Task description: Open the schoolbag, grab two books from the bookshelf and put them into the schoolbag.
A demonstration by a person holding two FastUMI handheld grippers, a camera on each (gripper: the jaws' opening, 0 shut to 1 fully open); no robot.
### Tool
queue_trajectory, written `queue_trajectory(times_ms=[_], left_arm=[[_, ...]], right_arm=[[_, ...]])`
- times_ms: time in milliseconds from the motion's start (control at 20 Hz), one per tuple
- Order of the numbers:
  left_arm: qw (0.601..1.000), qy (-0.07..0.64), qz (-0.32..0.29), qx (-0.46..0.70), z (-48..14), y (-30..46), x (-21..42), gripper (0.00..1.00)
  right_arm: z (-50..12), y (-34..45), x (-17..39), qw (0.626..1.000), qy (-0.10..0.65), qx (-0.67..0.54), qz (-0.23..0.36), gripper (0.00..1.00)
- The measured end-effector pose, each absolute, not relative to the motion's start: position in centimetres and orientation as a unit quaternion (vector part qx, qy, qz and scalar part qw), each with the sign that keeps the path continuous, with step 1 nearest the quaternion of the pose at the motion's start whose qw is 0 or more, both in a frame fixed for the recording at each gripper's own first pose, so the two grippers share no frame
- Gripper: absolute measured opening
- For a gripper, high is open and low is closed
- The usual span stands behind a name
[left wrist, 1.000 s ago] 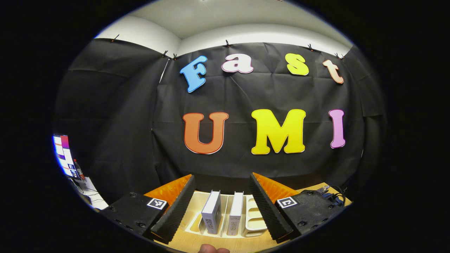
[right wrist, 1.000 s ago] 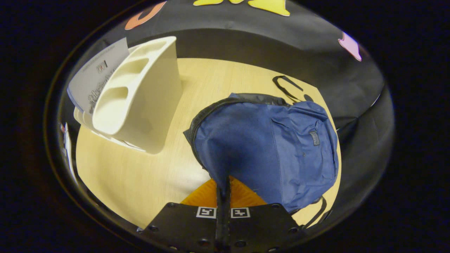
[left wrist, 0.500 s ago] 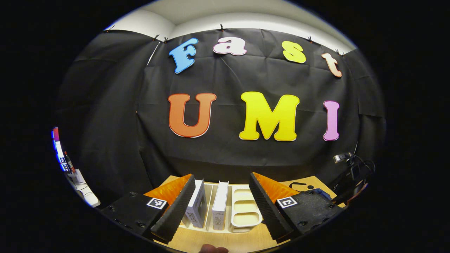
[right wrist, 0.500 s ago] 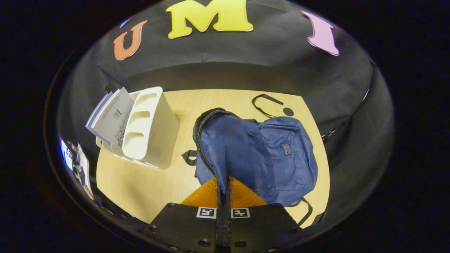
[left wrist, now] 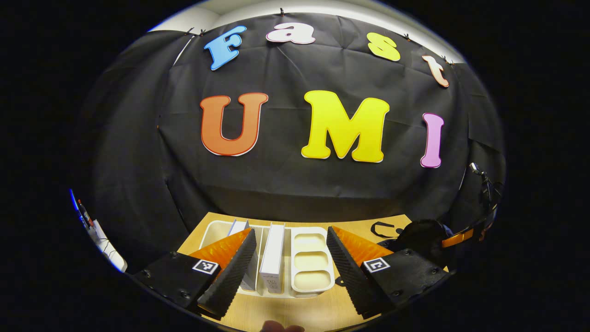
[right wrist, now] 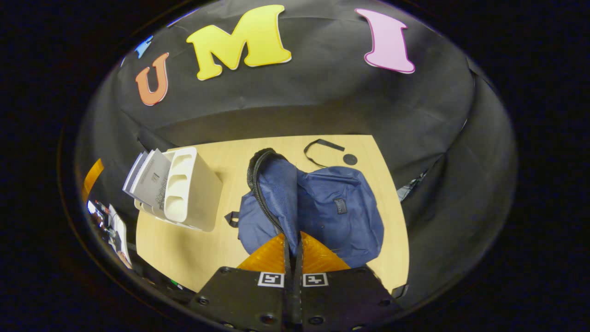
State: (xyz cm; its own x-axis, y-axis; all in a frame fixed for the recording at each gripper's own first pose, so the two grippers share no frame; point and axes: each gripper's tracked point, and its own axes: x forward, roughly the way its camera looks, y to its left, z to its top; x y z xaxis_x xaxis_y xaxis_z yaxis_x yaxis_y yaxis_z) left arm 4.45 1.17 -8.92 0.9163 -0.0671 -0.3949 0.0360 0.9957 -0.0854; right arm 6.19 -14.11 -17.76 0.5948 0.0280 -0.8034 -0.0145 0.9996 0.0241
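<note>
In the left gripper view, the two books stand upright in the cream bookshelf (left wrist: 306,258) on the wooden table (left wrist: 295,311): the left book (left wrist: 239,230) is partly hidden behind the near finger, the right book (left wrist: 273,253) stands clear in the next slot, and the shelf's rightmost compartments hold nothing. The left gripper (left wrist: 290,263) hovers in front of them with its fingers spread wide and gripping nothing, so the step in hand looks like reaching for the first book. To do it well, I would centre the gap on one spine, most easily the right book, come in low enough to catch the cover on both sides, and squeeze only once the neighbouring book is outside the fingers; then lift straight up so the shelf is not dragged along. Further right, in the right gripper view, the blue schoolbag (right wrist: 336,212) lies on the table beside the shelf, and the right gripper (right wrist: 293,251) is pinched tight on the bag's flap, holding the fabric up with the zipper (right wrist: 260,184) line curving away from it. Holding that flap high and steady would leave a wide mouth for the book to slide into, though the opening itself is hard to judge from here
</note>
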Motion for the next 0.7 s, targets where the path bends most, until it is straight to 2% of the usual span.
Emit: queue_trajectory(times_ms=[400,700], left_arm=[[0.944,0.322,-0.071,0.005,-11.8,1.2,7.6,0.98],[0.878,0.467,-0.097,-0.031,-16.7,1.5,9.0,0.98]], right_arm=[[-18.3,-16.7,6.4,0.882,0.469,0.039,0.028,0.00],[-18.6,-17.7,6.4,0.874,0.481,0.052,0.039,0.00]])
